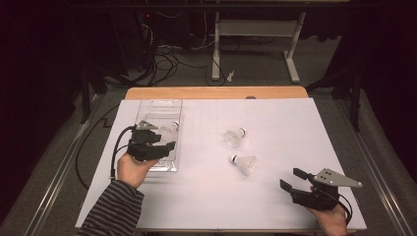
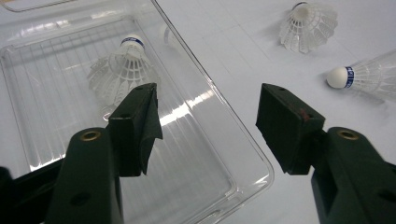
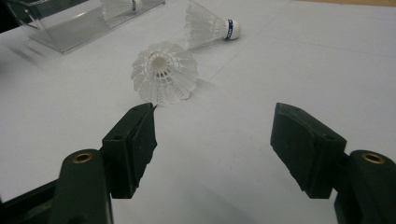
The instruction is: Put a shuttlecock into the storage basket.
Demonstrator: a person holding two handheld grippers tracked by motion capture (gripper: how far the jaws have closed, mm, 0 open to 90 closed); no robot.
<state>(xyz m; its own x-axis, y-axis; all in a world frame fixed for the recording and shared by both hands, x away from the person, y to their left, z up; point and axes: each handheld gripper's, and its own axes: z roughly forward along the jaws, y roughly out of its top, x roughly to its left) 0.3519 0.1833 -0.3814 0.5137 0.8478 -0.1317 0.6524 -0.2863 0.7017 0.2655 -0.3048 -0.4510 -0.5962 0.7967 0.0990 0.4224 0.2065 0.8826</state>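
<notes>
A clear plastic tray (image 1: 160,103) lies on the left of the white table, with one white shuttlecock (image 1: 169,129) inside. My left gripper (image 1: 164,142) hovers over the tray's near right part, open. In the left gripper view its jaws (image 2: 208,107) stand wide with nothing between them, and the trayed shuttlecock (image 2: 122,70) lies just beyond the left jaw. Two more shuttlecocks (image 1: 234,136) (image 1: 244,163) rest mid-table. My right gripper (image 1: 291,178) sits open near the front right corner. Ahead of the right gripper (image 3: 215,121) lies the nearer shuttlecock (image 3: 163,72), skirt toward me.
A white sheet covers the tabletop (image 1: 275,113); a wooden strip (image 1: 216,92) shows along the far edge. Beyond it are table legs (image 1: 293,54) and floor cables (image 1: 167,59). Cables trail from both grippers off the table's sides.
</notes>
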